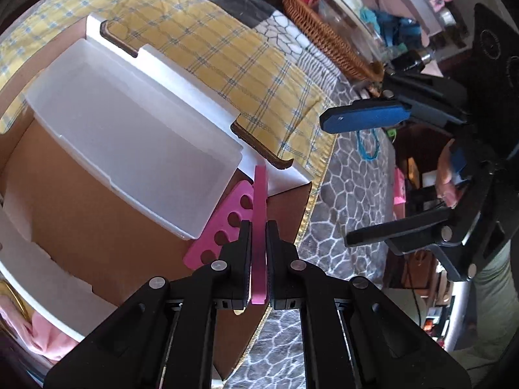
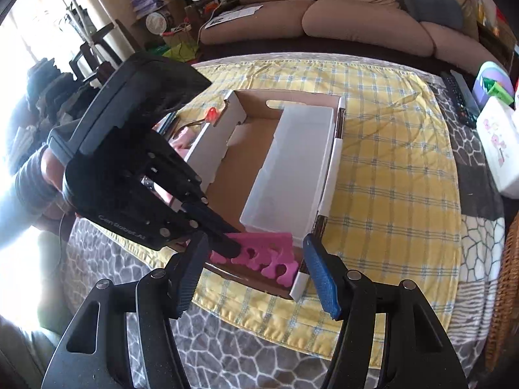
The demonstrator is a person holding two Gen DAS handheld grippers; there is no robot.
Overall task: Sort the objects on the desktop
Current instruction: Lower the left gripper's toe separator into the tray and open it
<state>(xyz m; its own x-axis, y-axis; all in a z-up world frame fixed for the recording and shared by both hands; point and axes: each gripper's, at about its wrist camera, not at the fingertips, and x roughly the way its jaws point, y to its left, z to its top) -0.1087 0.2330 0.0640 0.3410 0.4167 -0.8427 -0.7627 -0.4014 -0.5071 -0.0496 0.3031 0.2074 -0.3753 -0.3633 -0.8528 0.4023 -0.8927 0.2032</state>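
My left gripper (image 1: 258, 227) is shut on a pink foam toe separator (image 1: 260, 214), held edge-on over the corner of an open cardboard box (image 1: 81, 210). A second pink toe separator (image 1: 223, 227) lies flat on the box floor beside a white plastic tray (image 1: 129, 136). In the right wrist view the left gripper (image 2: 232, 246) holds its separator (image 2: 269, 238) above the flat separator (image 2: 272, 264) at the box's near corner (image 2: 298, 287). My right gripper (image 2: 256, 275) is open and empty, hovering near that corner; it also shows in the left wrist view (image 1: 337, 181).
The box sits on a yellow checked cloth (image 2: 389, 194) over a grey stone-pattern tablecloth (image 2: 227, 350). A wicker basket (image 1: 324, 35) stands at the table's far side. A white package (image 2: 499, 142) and remotes (image 2: 460, 94) lie at the right. A sofa (image 2: 356, 13) is behind.
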